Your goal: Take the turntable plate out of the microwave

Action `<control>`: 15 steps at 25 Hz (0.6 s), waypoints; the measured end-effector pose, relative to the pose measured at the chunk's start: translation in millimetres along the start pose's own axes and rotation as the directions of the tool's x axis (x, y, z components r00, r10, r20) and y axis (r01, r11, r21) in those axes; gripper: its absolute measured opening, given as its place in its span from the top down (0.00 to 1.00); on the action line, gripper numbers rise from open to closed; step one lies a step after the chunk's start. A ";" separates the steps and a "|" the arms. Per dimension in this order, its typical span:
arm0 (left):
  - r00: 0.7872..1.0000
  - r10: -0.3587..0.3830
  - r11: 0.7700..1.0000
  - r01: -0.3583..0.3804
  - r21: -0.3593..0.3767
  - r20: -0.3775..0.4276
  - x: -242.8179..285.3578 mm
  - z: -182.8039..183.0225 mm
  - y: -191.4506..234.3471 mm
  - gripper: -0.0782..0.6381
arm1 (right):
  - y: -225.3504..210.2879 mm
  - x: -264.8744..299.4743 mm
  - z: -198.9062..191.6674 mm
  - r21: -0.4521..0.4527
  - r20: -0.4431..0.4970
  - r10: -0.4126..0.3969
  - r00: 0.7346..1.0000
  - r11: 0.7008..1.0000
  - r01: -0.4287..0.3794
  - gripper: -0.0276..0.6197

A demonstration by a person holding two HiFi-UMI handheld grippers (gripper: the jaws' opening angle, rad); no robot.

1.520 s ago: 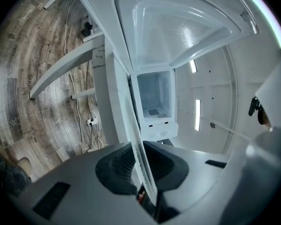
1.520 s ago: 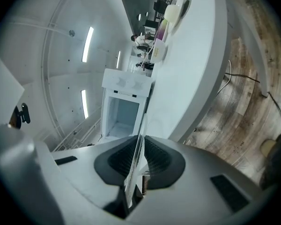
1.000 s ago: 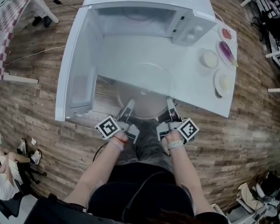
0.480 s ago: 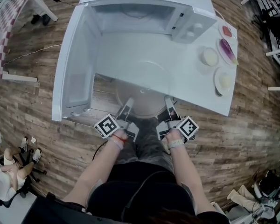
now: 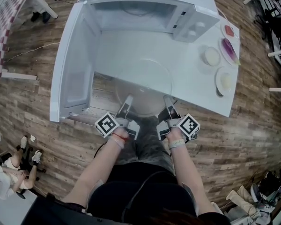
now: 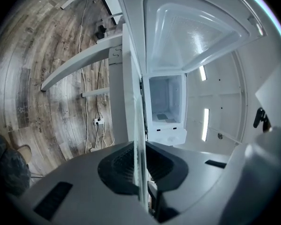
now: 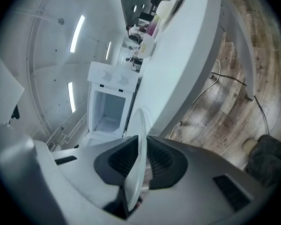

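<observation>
Plate's out! The glass plate [image 5: 143,84] hangs in front of the microwave [image 5: 145,13], clear of its open mouth. The left gripper [image 5: 127,100] and the right gripper [image 5: 168,100] are clamped on its near rim, and the left's jaws have just squeezed tighter. Next job, I'd say: keep it level and set it down gently.

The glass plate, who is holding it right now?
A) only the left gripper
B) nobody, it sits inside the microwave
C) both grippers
C: the left gripper and the right gripper each pinch the near rim of the glass plate, which is outside the microwave. The left gripper's jaws have just closed a little further on the rim.
</observation>
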State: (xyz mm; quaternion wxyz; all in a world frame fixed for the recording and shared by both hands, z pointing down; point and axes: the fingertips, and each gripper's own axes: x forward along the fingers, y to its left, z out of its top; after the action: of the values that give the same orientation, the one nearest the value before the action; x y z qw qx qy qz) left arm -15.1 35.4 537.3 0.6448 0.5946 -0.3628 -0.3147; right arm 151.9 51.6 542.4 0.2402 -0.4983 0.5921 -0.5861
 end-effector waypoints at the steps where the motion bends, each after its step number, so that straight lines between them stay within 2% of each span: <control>1: 1.000 0.000 1.000 0.000 -0.005 0.007 1.1 0.7 -0.2 0.84 | 0.0 1.1 0.8 -0.005 -0.003 -0.007 1.000 1.000 0.007 0.87; 8: 0.999 0.033 0.999 -0.033 0.018 0.027 5.4 4.5 4.1 0.84 | 4.4 7.1 0.8 -0.076 -0.045 -0.040 0.998 0.996 0.037 0.84; 11: 0.999 0.002 1.000 -0.001 -0.019 0.039 11.4 2.1 -2.5 0.84 | 8.1 7.0 -5.4 -0.075 -0.071 -0.025 0.997 0.997 0.020 0.79; 15: 0.999 0.020 1.000 -0.020 -0.016 0.046 14.2 2.1 -0.5 0.84 | 14.2 6.3 -21.4 -0.046 -0.115 -0.006 0.993 0.999 0.000 0.75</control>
State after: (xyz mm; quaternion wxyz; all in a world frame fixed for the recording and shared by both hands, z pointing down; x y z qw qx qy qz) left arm -9.3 22.3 538.2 0.6439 0.5785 -0.3811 -0.3247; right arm 126.4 53.2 535.2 0.1933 -0.4701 0.6175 -0.6003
